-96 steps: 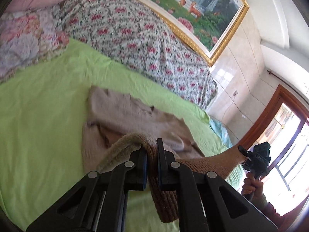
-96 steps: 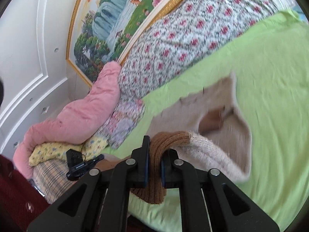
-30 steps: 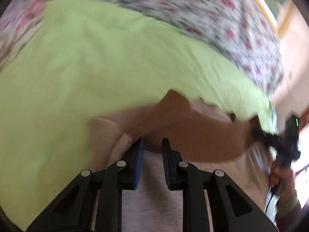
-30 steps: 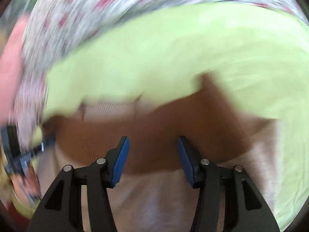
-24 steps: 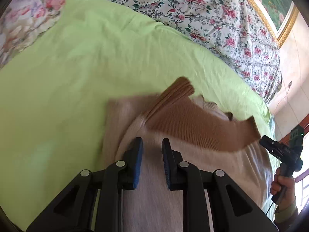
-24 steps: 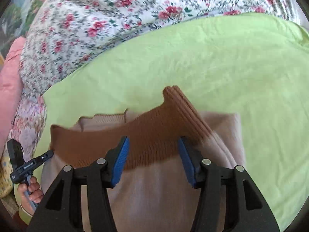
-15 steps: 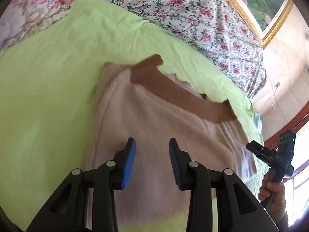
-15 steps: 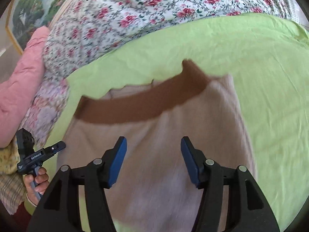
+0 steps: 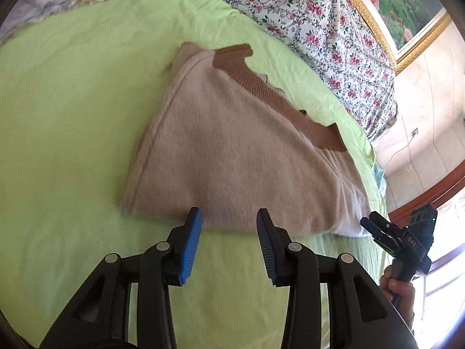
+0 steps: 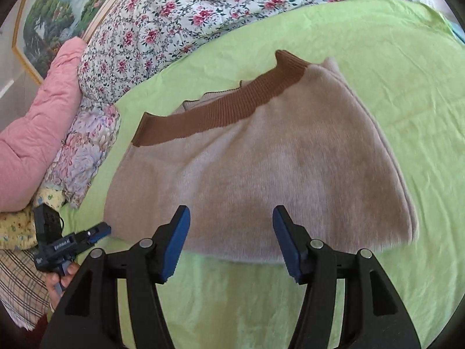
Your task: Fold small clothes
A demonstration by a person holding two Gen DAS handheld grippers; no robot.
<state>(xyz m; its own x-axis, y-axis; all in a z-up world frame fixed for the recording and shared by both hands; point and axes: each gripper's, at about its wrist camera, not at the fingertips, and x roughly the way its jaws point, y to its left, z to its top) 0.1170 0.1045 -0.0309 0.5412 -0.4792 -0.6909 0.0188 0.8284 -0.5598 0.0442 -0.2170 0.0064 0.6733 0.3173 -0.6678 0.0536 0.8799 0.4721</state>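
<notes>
Both tongs (image 9: 229,226) (image 10: 231,224) let go; sweater (image 9: 238,157) now folded flat.

Sweater (image 9: 238,157) folded double, under layers hidden; framed painting (image 10: 55,8) cut by frame edge; holding hands mostly hidden behind gripper handles.

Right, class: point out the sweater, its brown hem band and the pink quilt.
sweater (image 10: 261,180): right wrist view, middle of the beige folded body.
brown hem band (image 10: 215,119): right wrist view, ribbed strip along the far edge.
pink quilt (image 10: 37,128): right wrist view, bulging side at the left.
</notes>
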